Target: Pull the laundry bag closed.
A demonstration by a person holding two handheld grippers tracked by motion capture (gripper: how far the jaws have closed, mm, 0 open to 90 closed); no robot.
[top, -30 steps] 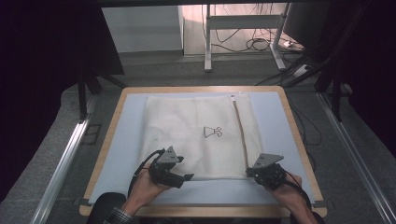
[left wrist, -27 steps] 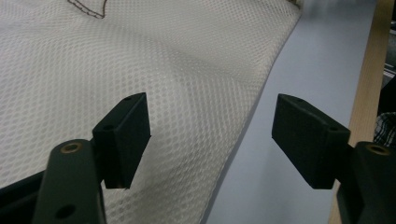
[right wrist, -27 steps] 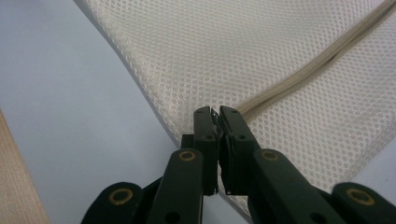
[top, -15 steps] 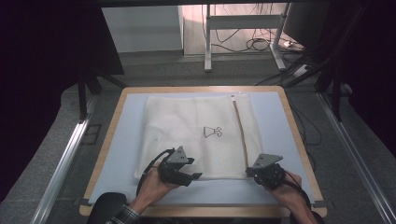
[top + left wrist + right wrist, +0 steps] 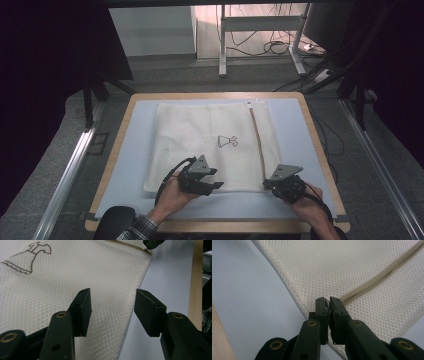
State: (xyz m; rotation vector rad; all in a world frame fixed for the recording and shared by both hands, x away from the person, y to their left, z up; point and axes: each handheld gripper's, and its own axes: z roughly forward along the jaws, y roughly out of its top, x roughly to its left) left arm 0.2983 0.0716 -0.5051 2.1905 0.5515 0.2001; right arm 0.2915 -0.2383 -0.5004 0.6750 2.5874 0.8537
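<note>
A white mesh bag (image 5: 200, 140) lies flat on the blue-grey mat, with a small dress drawing (image 5: 227, 141) and a tan zipper (image 5: 257, 137) along its right side. My left gripper (image 5: 218, 184) hovers at the bag's near edge, left of the zipper's end. Its jaws have just been closing but stand apart in the left gripper view (image 5: 112, 311), over the mesh bag (image 5: 75, 272) edge without pressing it. My right gripper (image 5: 328, 301) is shut on the zipper pull at the near end of the zipper (image 5: 382, 277), at the bag's near right corner (image 5: 267, 182).
The mat (image 5: 130, 165) sits in a wooden table frame (image 5: 320, 150). Metal rails run along both sides of the table, and cables and a stand's legs lie on the floor beyond it. The other gripper (image 5: 152, 243) shows at the top of the left gripper view.
My left gripper has slid to the right along the bag's near edge, and its jaws have narrowed. The right gripper and the bag have stayed put.
</note>
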